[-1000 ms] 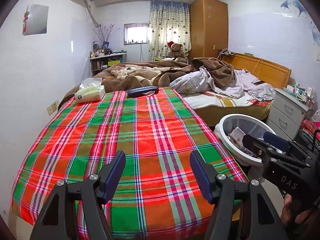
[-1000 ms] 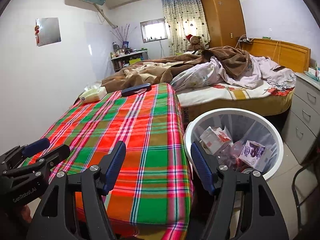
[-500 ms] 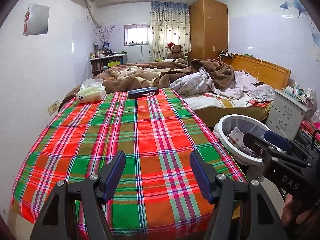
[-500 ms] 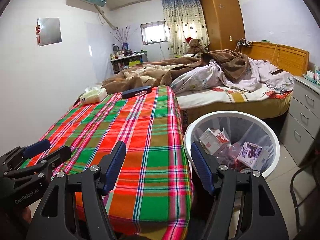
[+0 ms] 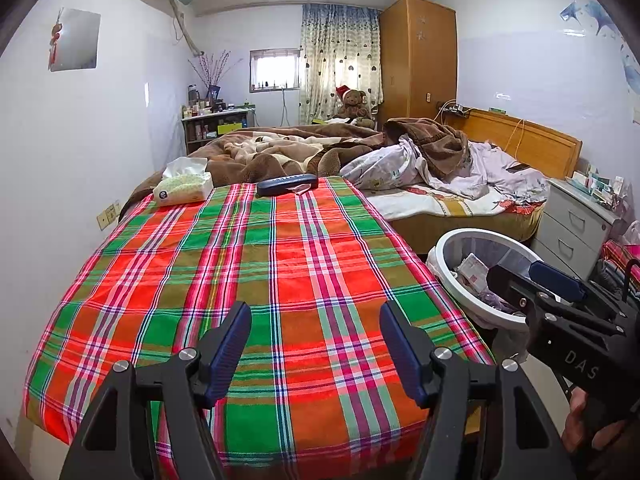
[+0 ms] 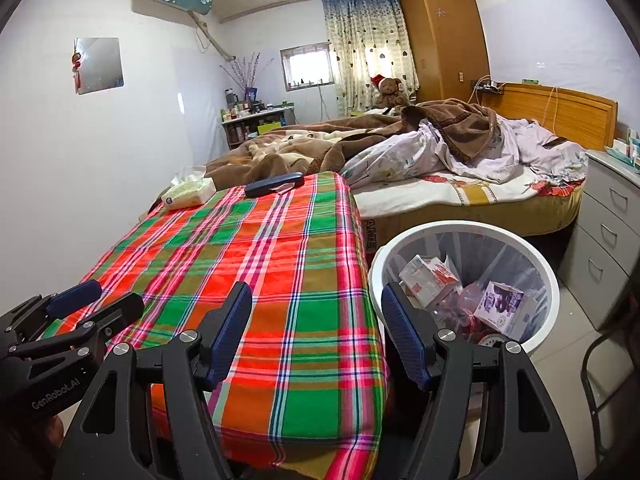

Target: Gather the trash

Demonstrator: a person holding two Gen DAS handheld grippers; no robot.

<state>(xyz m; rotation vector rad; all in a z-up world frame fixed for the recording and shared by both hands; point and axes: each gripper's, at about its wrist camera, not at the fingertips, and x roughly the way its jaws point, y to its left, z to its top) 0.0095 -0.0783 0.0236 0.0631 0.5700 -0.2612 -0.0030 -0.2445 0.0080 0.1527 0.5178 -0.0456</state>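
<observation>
Jaws apart on my left gripper [image 5: 315, 334] and right gripper [image 6: 316, 320], nothing between – trash boxes [image 6: 428, 278] sit in white bin [image 6: 550, 304] beside plaid-covered table [image 6: 256, 256].

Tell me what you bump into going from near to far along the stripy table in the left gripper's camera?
left gripper, open with nothing in it → plaid tablecloth → tissue pack and dark blue case at the far edge → brown blanket → teddy bear by the curtain.
</observation>
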